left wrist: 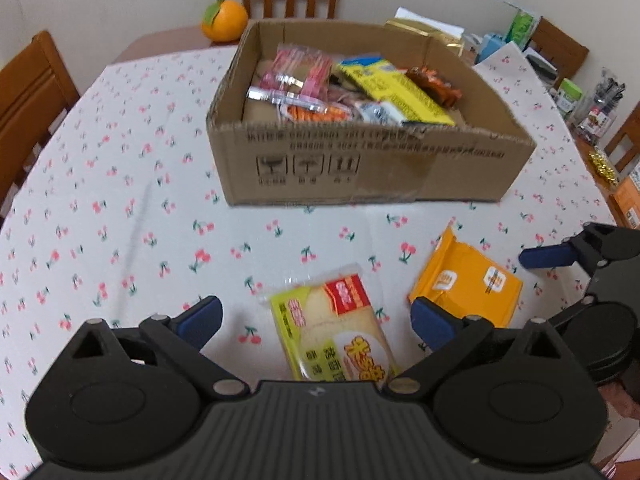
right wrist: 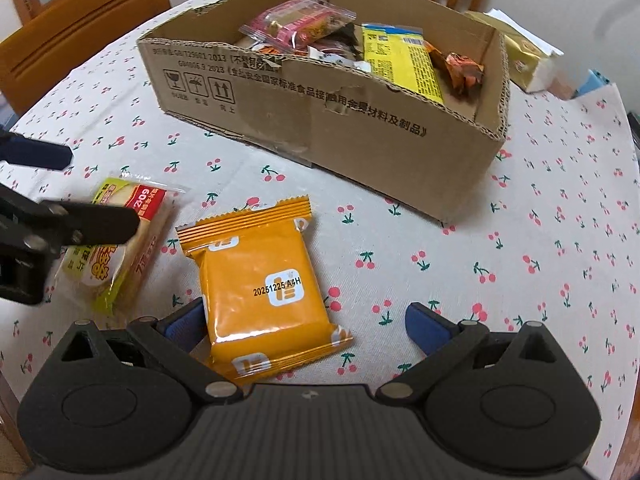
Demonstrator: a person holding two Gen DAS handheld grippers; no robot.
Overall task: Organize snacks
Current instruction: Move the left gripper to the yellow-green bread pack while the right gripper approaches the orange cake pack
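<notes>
Straddling 2 packets on the cloth before the box [left wrist: 372,168]: left gripper [left wrist: 316,320] is standing wide over the bread pack [left wrist: 336,328], right gripper [right wrist: 304,322] wide over the orange pack [right wrist: 260,292]. Risk: slick wrappers slipping out; grippers colliding, being so near.

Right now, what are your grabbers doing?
Left gripper open over bread pack. Right gripper open over orange packet. Box path clear.
</notes>
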